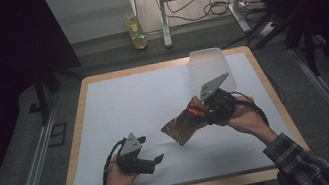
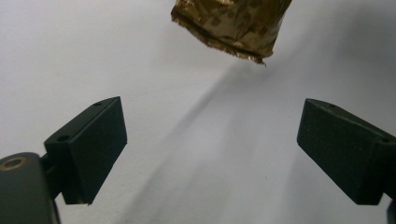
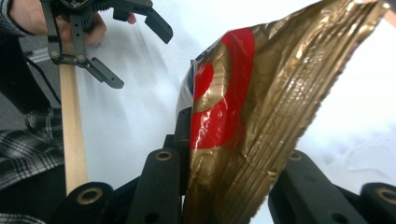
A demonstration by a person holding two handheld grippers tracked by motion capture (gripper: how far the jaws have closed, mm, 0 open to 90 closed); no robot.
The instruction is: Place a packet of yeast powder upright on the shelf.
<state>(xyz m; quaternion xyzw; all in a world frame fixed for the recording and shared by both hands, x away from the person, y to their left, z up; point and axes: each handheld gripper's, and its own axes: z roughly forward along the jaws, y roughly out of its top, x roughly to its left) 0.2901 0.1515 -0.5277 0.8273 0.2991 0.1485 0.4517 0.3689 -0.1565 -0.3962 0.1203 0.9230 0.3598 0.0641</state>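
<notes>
While clamped in right gripper, gold snack bag aloft

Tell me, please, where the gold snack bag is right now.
In the high view the bag hangs above the table's right-centre, clamped in the right claw, with the open left claw lower left of it.

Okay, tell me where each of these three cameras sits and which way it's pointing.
High view: above the person's side, facing forward and down on the white table; both forearms, the left hand-held gripper and right hand-held gripper show.
Left gripper view: rides the left hand-held gripper, looking along its open jaws over the table at the gold snack bag.
Right gripper view: rides the right hand-held gripper, whose jaws pinch the bag; the left hand shows farther off.
All three share the bag.
</notes>
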